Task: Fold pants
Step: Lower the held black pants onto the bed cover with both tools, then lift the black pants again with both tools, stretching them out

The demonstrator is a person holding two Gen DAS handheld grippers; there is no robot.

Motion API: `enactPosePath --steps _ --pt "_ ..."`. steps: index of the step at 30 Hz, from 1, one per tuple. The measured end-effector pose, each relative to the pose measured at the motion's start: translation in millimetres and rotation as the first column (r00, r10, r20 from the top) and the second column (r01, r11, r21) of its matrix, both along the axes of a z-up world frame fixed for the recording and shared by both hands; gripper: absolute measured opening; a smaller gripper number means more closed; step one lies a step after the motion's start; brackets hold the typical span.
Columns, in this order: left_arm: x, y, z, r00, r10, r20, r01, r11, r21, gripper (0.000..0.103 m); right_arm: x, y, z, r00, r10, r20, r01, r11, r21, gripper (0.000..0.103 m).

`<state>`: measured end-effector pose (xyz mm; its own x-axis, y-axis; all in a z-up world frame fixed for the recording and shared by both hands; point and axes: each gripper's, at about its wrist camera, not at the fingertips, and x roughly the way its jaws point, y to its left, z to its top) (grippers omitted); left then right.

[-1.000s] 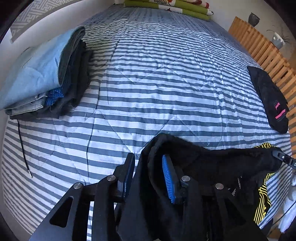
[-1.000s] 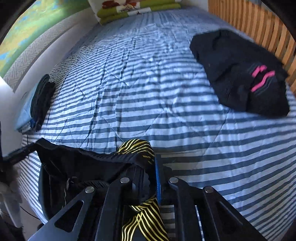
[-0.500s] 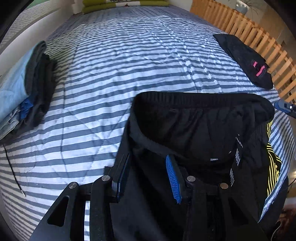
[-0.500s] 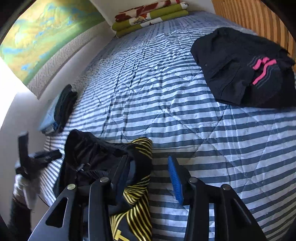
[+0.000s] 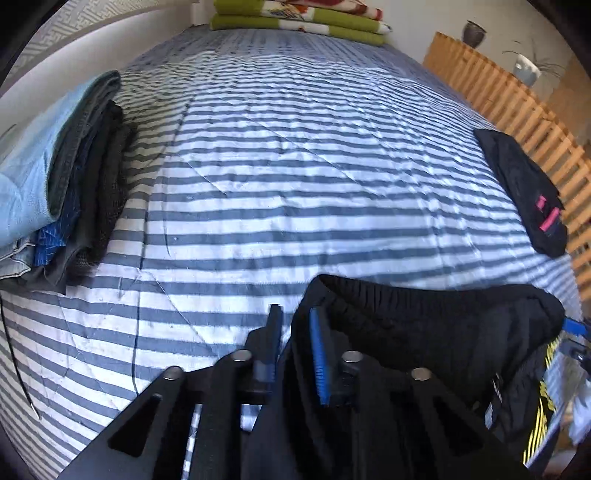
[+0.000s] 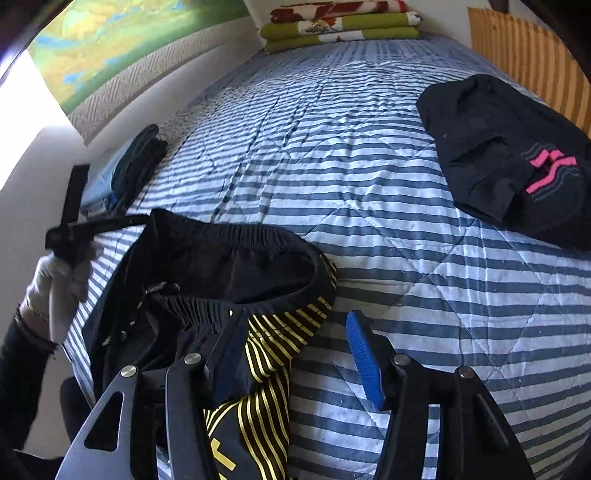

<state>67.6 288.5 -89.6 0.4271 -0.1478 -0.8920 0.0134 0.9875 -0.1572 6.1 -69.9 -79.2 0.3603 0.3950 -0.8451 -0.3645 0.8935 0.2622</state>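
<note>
Black pants (image 5: 424, 332) with a yellow-striped side panel (image 6: 273, 339) lie at the near edge of the striped bed, waistband (image 6: 240, 236) toward the pillows. My left gripper (image 5: 294, 312) has its jaws narrowed on the waistband's left corner. From the right wrist view, that left gripper (image 6: 142, 219) reaches the same corner, held by a gloved hand (image 6: 62, 280). My right gripper (image 6: 295, 328) stands wide open. The striped panel drapes over its left finger, and its blue pad (image 6: 364, 362) is bare over the quilt.
A stack of folded clothes (image 5: 55, 184) sits at the bed's left edge. A folded black garment with pink marks (image 6: 498, 147) lies at the right by the wooden slat rail (image 5: 517, 99). Folded blankets (image 6: 340, 26) rest at the head. The striped quilt (image 5: 295, 166) spreads between.
My right gripper opened and let go of the striped side of the pants. The left gripper's jaws narrowed on the waistband corner, and the waistband settled onto the quilt.
</note>
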Motion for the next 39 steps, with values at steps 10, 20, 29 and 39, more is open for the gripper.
enactPosePath --steps 10,20,29,39 --pt "-2 -31 -13 0.991 -0.136 0.006 0.135 0.989 0.056 0.040 1 4 -13 0.999 -0.013 -0.029 0.012 1.000 -0.008 0.051" --pt "2 29 -4 1.000 0.012 0.025 -0.008 0.988 -0.155 0.003 16 -4 -11 0.999 -0.049 -0.020 0.048 0.999 -0.024 0.051" --pt "4 80 -7 0.992 0.126 0.011 -0.123 0.981 -0.149 0.018 35 26 -9 0.998 0.036 0.044 -0.034 0.998 -0.061 0.051" --pt "1 61 -12 1.000 0.006 0.029 -0.004 0.998 -0.066 0.055 92 85 -21 0.995 0.102 0.004 -0.102 0.995 0.001 0.051"
